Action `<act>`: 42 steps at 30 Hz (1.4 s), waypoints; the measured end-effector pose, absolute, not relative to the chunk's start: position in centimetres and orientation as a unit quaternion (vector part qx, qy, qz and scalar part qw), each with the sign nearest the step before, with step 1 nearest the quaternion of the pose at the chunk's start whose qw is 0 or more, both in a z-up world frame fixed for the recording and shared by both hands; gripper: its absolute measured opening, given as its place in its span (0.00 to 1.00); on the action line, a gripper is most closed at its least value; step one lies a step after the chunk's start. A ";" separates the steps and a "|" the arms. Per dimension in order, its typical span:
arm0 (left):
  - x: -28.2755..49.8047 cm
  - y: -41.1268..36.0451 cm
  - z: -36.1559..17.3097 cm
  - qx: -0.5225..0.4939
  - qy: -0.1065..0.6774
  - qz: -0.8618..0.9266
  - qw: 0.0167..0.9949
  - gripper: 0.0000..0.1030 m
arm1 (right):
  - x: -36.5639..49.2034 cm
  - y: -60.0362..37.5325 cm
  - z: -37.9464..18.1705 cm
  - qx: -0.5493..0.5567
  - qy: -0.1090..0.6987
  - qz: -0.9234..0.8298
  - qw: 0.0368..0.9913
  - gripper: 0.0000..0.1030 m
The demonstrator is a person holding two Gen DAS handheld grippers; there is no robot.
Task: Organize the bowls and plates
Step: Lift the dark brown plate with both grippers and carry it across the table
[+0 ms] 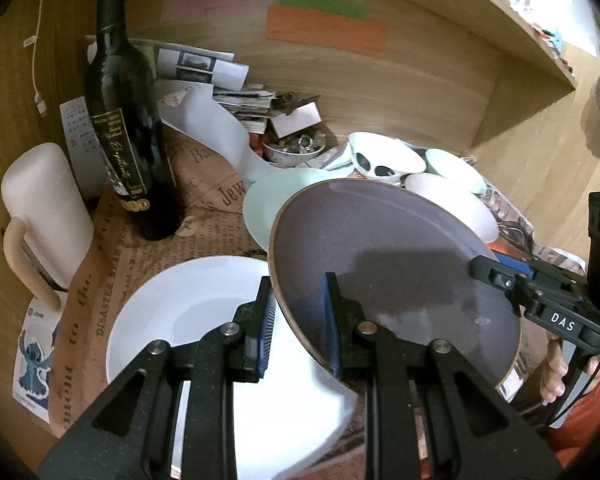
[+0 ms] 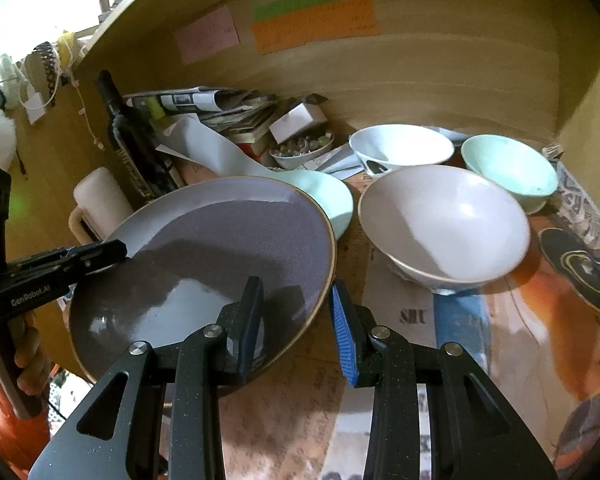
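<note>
A grey-purple plate [image 1: 396, 264] with a brown rim is held tilted above a white plate [image 1: 220, 320]. My left gripper [image 1: 298, 324] straddles its left rim, jaws apart with a gap on both sides. My right gripper [image 2: 296, 320] straddles the plate's right rim [image 2: 220, 256], jaws also apart. A mint plate [image 2: 324, 200] lies behind. A large white bowl [image 2: 444, 224], a mint bowl [image 2: 508, 168] and a white patterned bowl [image 2: 400, 148] stand on the right.
A dark wine bottle [image 1: 128, 120] and a cream mug [image 1: 44, 208] stand at the left. Papers and a small dish of trinkets [image 1: 296, 148] lie at the back. The wooden back wall [image 1: 380, 80] and side walls enclose the newspaper-covered surface.
</note>
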State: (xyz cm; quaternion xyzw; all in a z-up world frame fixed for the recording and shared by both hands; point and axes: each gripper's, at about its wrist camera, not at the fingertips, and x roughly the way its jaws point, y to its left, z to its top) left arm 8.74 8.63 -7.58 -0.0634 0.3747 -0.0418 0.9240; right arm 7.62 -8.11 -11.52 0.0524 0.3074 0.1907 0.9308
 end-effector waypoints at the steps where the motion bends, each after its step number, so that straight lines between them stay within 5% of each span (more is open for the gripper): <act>1: 8.4 8.4 -7.5 -0.063 0.373 -0.043 0.924 0.22 | 7.4 -8.3 -11.4 0.052 0.306 0.190 0.931 0.30; 42: 7.2 0.2 -13.6 -0.078 0.433 -0.092 0.894 0.22 | 3.6 -15.3 -15.2 0.047 0.347 0.143 0.926 0.30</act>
